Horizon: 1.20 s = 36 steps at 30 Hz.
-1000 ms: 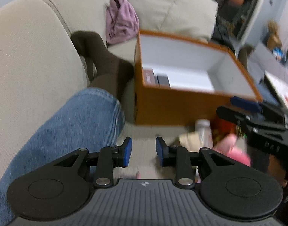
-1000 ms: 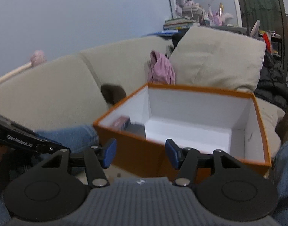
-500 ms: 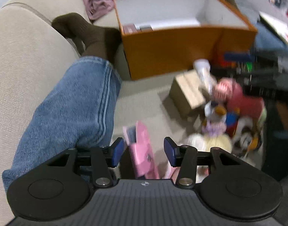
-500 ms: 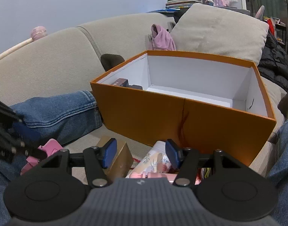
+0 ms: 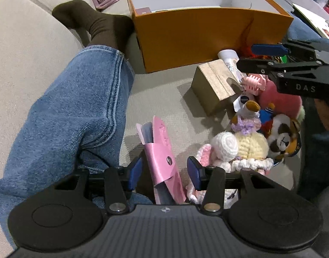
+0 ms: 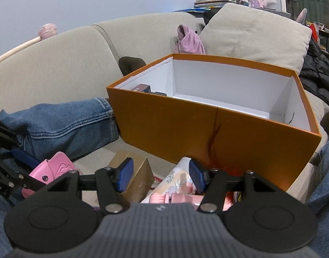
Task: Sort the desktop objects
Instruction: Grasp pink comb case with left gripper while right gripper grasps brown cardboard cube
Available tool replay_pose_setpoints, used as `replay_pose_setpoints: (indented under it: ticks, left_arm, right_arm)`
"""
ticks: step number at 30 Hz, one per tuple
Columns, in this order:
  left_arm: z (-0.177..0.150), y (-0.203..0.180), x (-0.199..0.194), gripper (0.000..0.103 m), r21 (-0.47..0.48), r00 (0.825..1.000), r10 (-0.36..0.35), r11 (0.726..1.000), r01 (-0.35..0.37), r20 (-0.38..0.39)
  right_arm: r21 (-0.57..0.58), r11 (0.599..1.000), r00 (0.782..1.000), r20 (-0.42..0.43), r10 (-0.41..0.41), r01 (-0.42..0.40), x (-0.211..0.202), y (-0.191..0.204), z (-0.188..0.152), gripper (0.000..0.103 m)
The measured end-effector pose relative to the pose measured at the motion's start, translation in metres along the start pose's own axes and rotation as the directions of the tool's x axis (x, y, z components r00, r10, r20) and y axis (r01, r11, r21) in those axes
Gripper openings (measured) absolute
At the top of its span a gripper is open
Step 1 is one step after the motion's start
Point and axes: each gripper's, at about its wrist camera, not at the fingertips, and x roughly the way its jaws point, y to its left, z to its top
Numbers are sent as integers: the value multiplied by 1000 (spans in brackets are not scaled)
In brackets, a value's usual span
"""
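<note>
— While the pink wallet point(image 5: 164, 161) stands on edge between my left tongs point(image 5: 163, 171), where are the pads?
— Spread wide on both sides of it, neither pressing; it leans by my denim leg point(image 5: 74, 111).
— And your right tongs point(image 6: 159, 175)?
— Parted too, gripping nothing, poised over the floral tube point(image 6: 177, 180) and pink comb point(image 6: 175, 198), with the wooden block point(image 6: 135, 175) at their left finger.
— Beyond them?
— Straight ahead, the orange box point(image 6: 175, 129) sits on the sofa point(image 6: 56, 64); soft toys point(image 5: 250, 142) are heaped just right of my left tongs.
</note>
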Motion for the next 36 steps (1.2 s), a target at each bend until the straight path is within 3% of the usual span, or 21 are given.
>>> replay_pose_setpoints:
  ticks: [5,10,17,21,25,36]
  left_arm:
    - [1,-3,8,40,-15,1000,6,1000,-6,-11]
    - [1,-3,10,38,-53,1000,15,998,-15,-4]
    - [2,-6,15,38,-62,999,30,998,-31,-19]
    - [-3,-6,28,29,-103,999,-12,995,7,-48]
    - [-9,-5,27,26,-126,1000,-6,992,4,-13]
    - [-2,15,-3,22,-242,992,9,970,21,124]
  right_arm:
    - [31,999,1000,-10,28,-28,-1,0,3,59]
    - [40,998,993,-107,57,-54,8,13,13,59]
    - [70,998,957,-290,29,-9,43,38,25,67]
    - [68,998,939,-343,6,19,57,45,24,68]
    - [106,994,931,-363,20,20,63,42,22,60]
    - [181,983,959,-272,84,-34,46,30,35,52]
